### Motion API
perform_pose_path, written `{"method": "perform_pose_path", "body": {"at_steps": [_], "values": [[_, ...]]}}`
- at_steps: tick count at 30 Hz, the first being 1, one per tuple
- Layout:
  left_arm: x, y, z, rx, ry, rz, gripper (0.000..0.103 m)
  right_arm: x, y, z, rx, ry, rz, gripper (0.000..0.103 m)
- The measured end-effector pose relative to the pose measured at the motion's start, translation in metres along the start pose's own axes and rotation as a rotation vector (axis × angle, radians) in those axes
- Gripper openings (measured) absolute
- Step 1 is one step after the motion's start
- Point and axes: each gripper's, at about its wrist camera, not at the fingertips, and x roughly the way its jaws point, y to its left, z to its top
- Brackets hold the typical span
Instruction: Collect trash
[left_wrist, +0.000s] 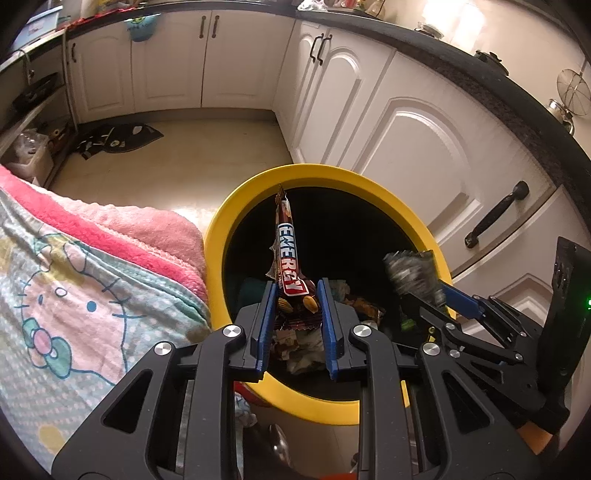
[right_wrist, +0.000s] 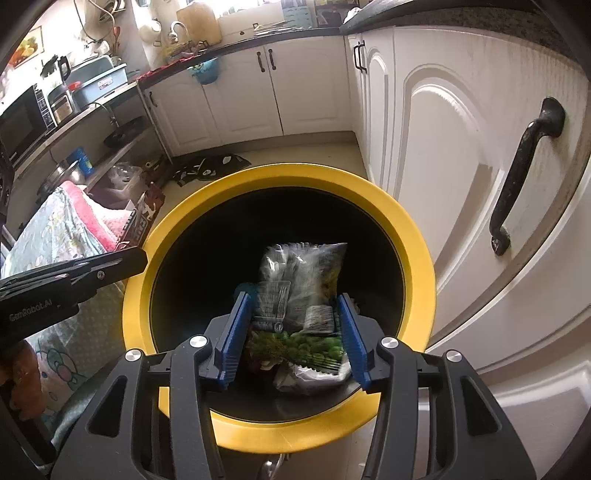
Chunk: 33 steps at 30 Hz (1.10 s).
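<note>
Between my left gripper's (left_wrist: 295, 291) blue fingers (left_wrist: 266, 310) I pinch a brown snack wrapper (left_wrist: 290, 254), upright over the yellow-rimmed bin (left_wrist: 218, 236); my right gripper (right_wrist: 293, 310) hangs over the same bin (right_wrist: 413, 229), jaws spread, a crinkly plastic bag (right_wrist: 301, 277) loose between them; trash lies below; a pink blanket (left_wrist: 85, 266) sits left.

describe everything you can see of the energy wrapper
The energy wrapper is a long, crinkled brown foil bar wrapper with ENERGY in white letters on blue and red panels and nuts pictured near its lower end. It stands almost upright, its crimped tip pointing away, pinched at its lower end by the left gripper and held over the open yellow-rimmed bin, above other trash.
</note>
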Motion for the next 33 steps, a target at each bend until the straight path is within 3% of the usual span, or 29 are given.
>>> {"method": "perform_pose_path", "body": {"at_steps": [10, 18, 22, 26, 33], "values": [[-0.008, 0.003, 0.0, 0.005, -0.011, 0.022, 0.038, -0.01, -0.002, 0.004, 0.018, -0.033, -0.012, 0.059], [-0.031, 0.01, 0.001, 0.014, -0.043, 0.069, 0.063, -0.028, 0.001, 0.013, 0.017, -0.083, -0.016, 0.073], [-0.05, 0.016, 0.003, 0.009, -0.073, 0.094, 0.082, -0.042, 0.008, 0.018, 0.012, -0.121, -0.016, 0.082], [-0.075, 0.024, 0.002, 0.009, -0.119, 0.128, 0.092, -0.059, 0.022, 0.024, -0.005, -0.164, -0.001, 0.088], [-0.12, 0.037, -0.002, -0.003, -0.198, 0.17, 0.092, -0.088, 0.053, 0.026, -0.044, -0.219, 0.028, 0.096]]}}
